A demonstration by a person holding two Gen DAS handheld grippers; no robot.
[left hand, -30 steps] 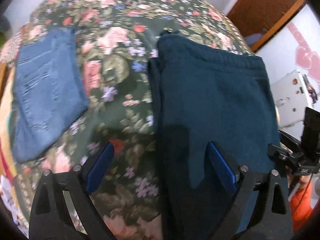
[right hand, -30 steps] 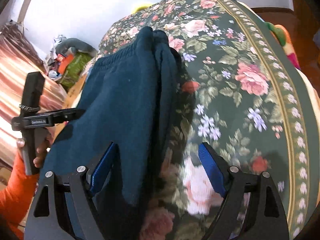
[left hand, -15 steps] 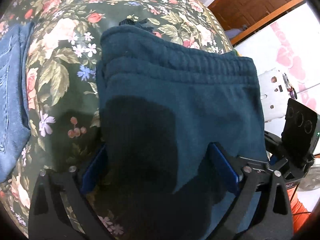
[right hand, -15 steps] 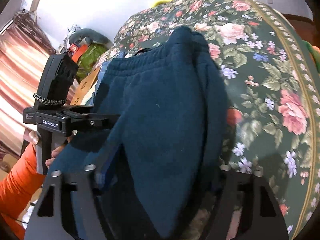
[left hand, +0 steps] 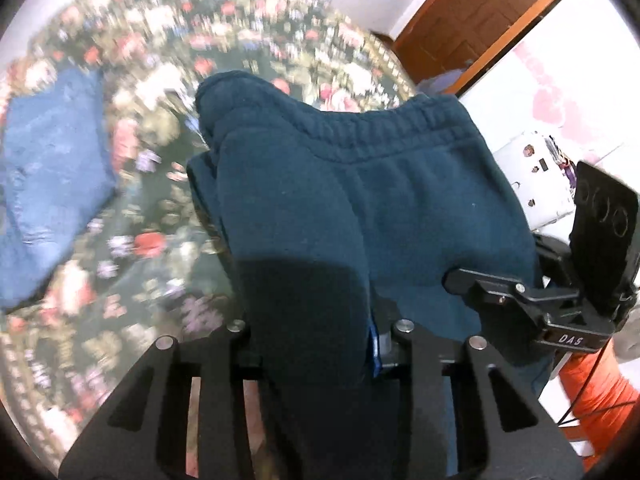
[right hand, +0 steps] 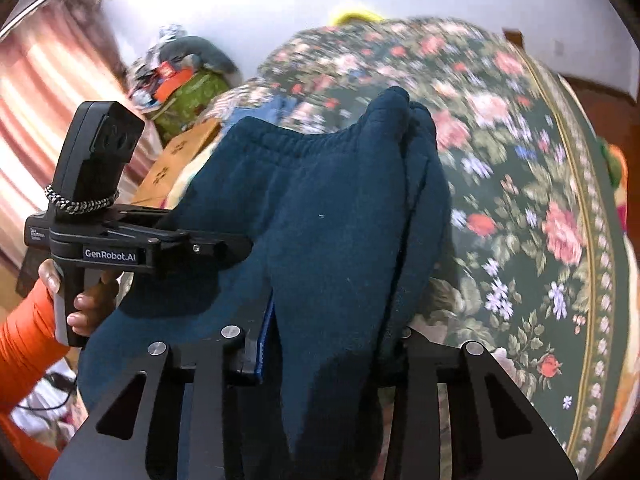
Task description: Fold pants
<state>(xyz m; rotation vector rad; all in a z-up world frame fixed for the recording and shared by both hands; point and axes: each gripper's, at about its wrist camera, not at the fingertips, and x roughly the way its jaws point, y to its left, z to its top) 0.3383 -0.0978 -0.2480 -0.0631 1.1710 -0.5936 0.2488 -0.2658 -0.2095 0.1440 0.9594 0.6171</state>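
Two black handheld grippers each clamp a thick fold of dark teal fleece sweatpants (left hand: 360, 200) above a bed spread with a dark green floral bedcover (left hand: 132, 264).

The left gripper (left hand: 308, 336) has just closed its jaws, and they now sit narrow, pinching a bunched edge of the sweatpants between blue-lined fingers (left hand: 374, 344). The fabric rises from the jaws and drapes away toward the elastic ribbed waistband (left hand: 360, 136), which sags in a curve at the far end. To the left, a folded pair of blue denim jeans (left hand: 52, 184) lies flat on the bedcover, well apart from the sweatpants.

The right gripper (right hand: 324, 344) has likewise just closed, and its jaws are narrow, gripping the other side of the same sweatpants. In the right wrist view the left gripper's black handle shows at the left, held by a hand (right hand: 80, 292) in an orange sleeve (right hand: 24, 344). The bedcover is blurred in both views.
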